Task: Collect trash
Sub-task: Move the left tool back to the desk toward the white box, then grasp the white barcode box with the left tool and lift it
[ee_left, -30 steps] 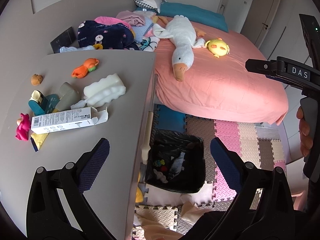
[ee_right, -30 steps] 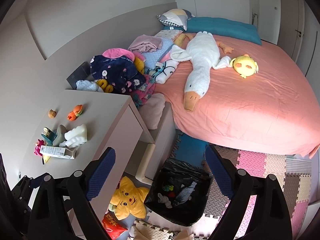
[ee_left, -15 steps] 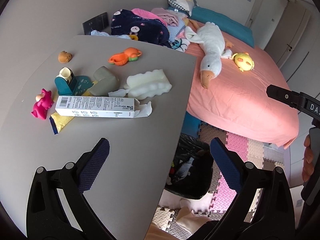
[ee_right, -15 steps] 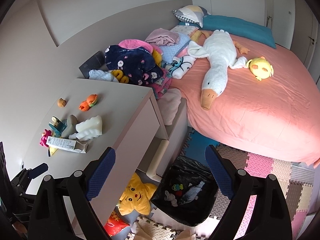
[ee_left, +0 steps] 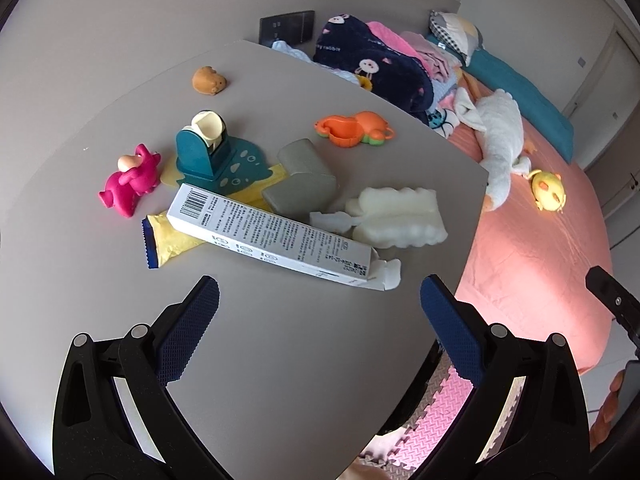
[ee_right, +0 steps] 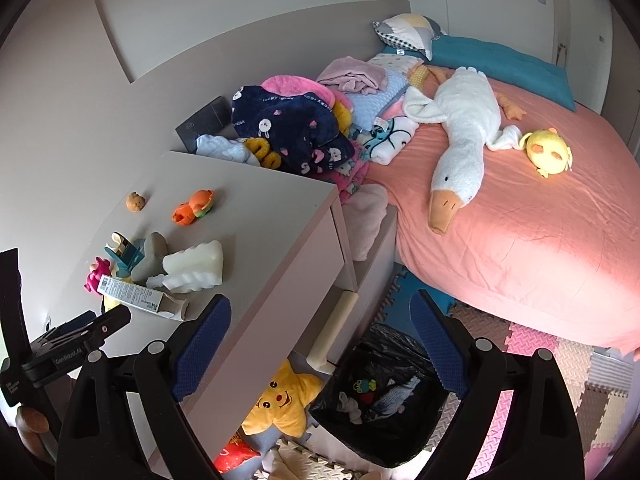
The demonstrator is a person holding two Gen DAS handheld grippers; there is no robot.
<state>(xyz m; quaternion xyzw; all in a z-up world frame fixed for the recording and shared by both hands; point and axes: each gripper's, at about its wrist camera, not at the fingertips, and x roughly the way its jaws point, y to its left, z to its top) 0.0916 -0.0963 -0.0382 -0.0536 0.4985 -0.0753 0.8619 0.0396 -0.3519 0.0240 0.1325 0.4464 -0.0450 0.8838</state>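
A long white carton [ee_left: 276, 236] with an open torn end lies on the grey desk [ee_left: 280, 360], on a yellow wrapper [ee_left: 168, 240]. White foam [ee_left: 400, 216] and a grey foam piece [ee_left: 300, 184] lie beside it. My left gripper [ee_left: 320, 304] is open and empty, just in front of the carton. My right gripper [ee_right: 320, 320] is open and empty, above the floor beside the desk. A black-lined bin [ee_right: 384, 400] with some trash in it stands on the floor below it. The carton [ee_right: 132, 294] also shows in the right wrist view.
Toys on the desk: a pink figure [ee_left: 130, 184], a teal tape dispenser [ee_left: 204, 152], an orange toy [ee_left: 352, 130], a brown one [ee_left: 209, 80]. A bed [ee_right: 520, 216] with a plush goose [ee_right: 460, 128] and piled clothes [ee_right: 296, 128] is on the right. A star plush [ee_right: 284, 400] lies under the desk.
My left gripper has swung left from over the bin to over the desk, close to the carton. My right gripper has shifted slightly left. Both stay open.
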